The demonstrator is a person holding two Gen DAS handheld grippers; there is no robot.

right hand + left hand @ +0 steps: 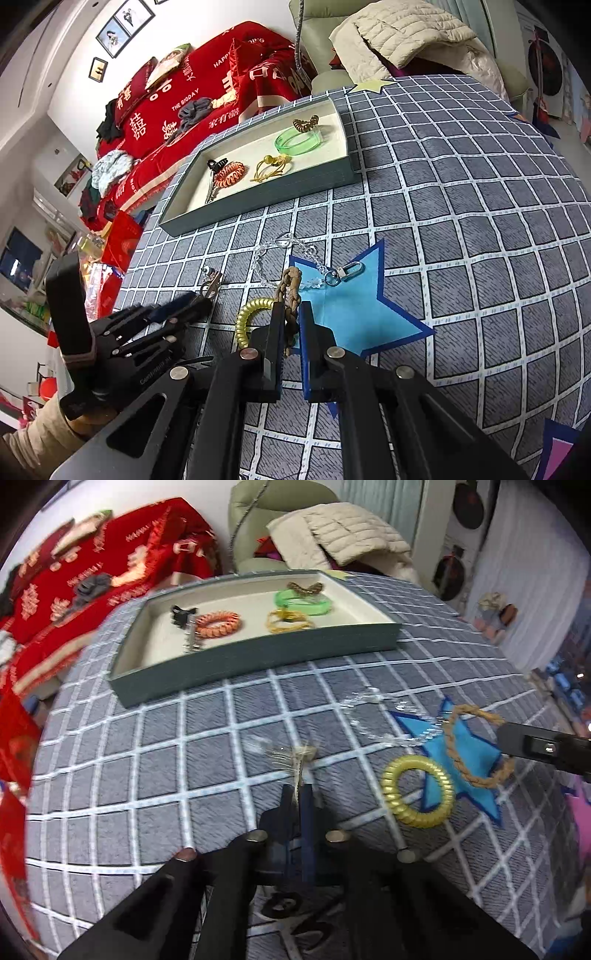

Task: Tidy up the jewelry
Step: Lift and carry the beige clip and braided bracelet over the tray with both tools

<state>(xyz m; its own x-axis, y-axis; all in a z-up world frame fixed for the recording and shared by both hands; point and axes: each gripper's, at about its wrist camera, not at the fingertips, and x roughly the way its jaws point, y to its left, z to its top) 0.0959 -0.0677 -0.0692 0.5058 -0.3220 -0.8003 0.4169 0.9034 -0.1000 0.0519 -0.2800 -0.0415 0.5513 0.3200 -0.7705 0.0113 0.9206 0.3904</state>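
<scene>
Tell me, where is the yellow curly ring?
The yellow coil ring lies on the checked cloth, half over the blue star, just right of the left gripper. In the right wrist view it sits left of the right gripper.

Gray grid-check bedspread [480,192] everywhere, with a blue star [354,306] stuck flat on it. Red quilt [207,85] heaped behind, beige puffer jacket [399,33] over a green chair [258,520]. Framed pictures [123,26] on the wall.

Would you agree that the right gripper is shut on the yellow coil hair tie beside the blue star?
Not quite: the right gripper is shut on the brown braided rope ring, as the right wrist view shows. The yellow coil hair tie lies untouched beside the blue star.
</scene>
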